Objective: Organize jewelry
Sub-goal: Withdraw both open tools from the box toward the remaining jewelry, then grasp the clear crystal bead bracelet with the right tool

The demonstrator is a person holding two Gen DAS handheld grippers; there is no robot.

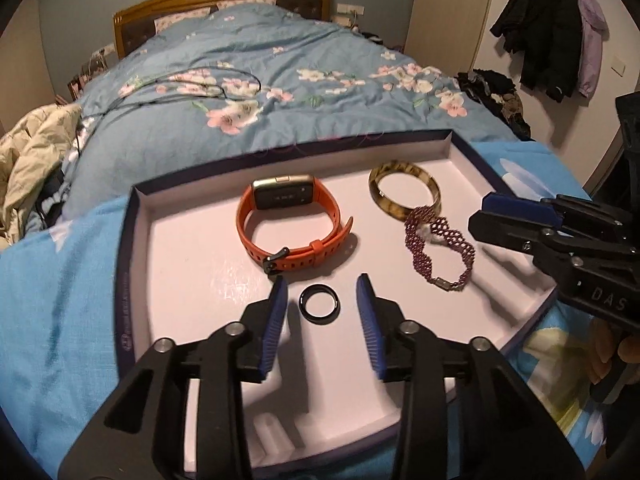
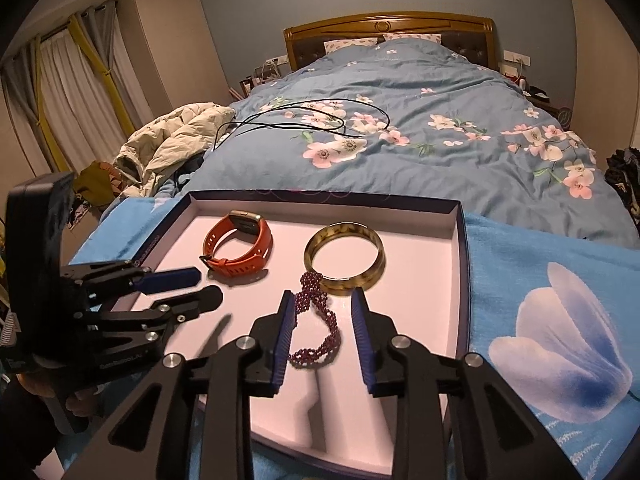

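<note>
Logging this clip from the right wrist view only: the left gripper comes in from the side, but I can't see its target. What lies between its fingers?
Observer: A small glossy black ring, lying flat on the white tray between the fingers of the left gripper.
Operator: Is it gripped?
Observer: No. That gripper is open, with a gap on each side of the ring.
Operator: Does the purple beaded bracelet have a clasp? I can't make one out.
Observer: Yes. The purple beaded bracelet has a small metallic clasp at its near end.
</note>
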